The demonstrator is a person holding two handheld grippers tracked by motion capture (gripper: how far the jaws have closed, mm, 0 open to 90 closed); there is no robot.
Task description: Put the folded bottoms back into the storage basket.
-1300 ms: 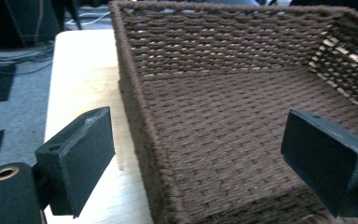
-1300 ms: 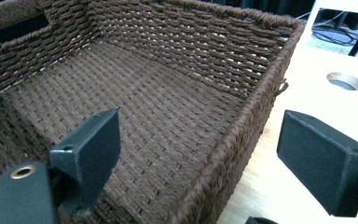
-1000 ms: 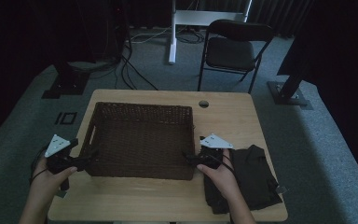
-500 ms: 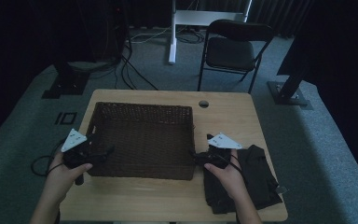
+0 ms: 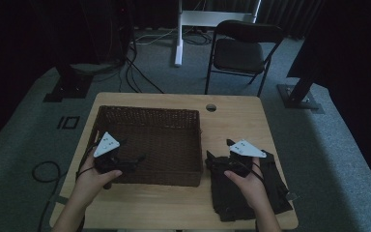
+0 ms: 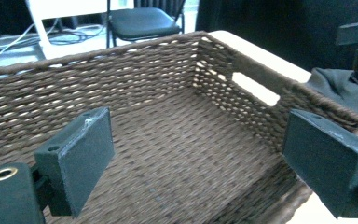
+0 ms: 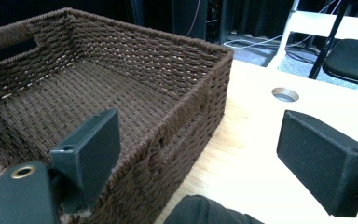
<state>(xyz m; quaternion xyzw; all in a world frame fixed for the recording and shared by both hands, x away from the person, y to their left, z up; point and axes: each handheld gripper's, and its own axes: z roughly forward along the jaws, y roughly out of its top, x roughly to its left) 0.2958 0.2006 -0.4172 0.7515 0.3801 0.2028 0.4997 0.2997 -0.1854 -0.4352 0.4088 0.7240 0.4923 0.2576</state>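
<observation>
A dark brown woven basket (image 5: 147,111) sits empty on the left half of the wooden table (image 5: 232,128). My left gripper (image 5: 134,160) hovers over its near left corner, jaws pointing right. In the left gripper view the basket's inner wall (image 6: 121,74) lies ahead, and that gripper (image 6: 200,140) is open around nothing. A dark cloth (image 5: 251,193) lies flat to the right of the basket. My right gripper (image 5: 212,162) is above the cloth's left edge, pointing at the basket's right wall (image 7: 191,116). In the right gripper view it (image 7: 200,140) is open and holds nothing.
A round cable hole (image 5: 211,107) is in the table's far edge, also the hole (image 7: 285,94) beyond the right jaw. A black folding chair (image 5: 239,53) and a white desk leg (image 5: 178,34) stand behind the table. Cables trail on the grey carpet.
My left gripper has moved right, from outside the basket's left wall to over its interior. My right gripper has drifted a little right, away from the basket's right wall.
</observation>
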